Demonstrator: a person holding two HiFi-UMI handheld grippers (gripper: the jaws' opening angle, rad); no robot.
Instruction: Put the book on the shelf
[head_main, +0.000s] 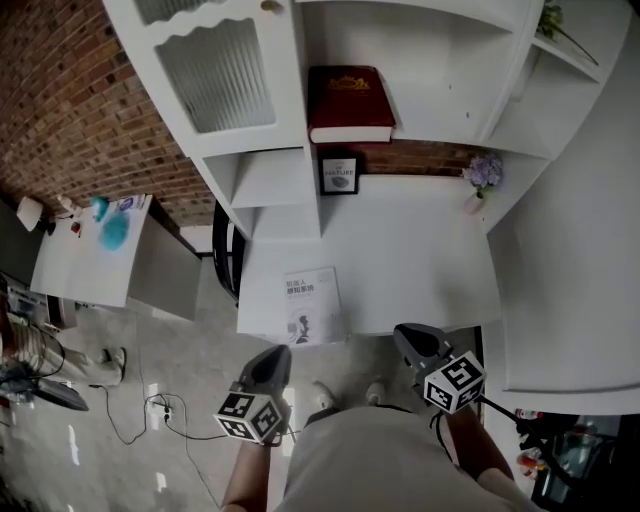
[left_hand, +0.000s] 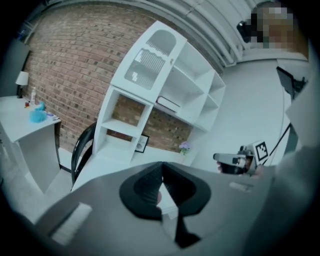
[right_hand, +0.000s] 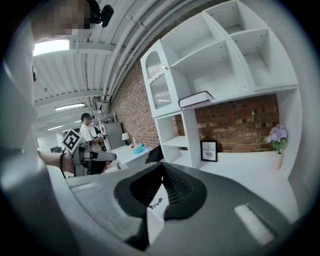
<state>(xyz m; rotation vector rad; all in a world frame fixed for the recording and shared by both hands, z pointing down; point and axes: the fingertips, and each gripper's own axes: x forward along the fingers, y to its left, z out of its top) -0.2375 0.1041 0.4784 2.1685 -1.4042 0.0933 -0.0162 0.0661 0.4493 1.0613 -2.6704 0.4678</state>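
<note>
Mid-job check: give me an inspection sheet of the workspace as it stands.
Surface: white desk under the shelf unit.
Job's things: white book flat at the desk's front edge; red book lying on shelf.
Clutter: framed picture, flower vase.
Grippers: left tool, right tool, both shut, empty.
Cables: power strip with cable on the floor, left.
Surroundings: brick wall, black chair, side table.

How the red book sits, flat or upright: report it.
Flat. The red book lies cover up on the shelf; the right gripper view shows it lying level.
</note>
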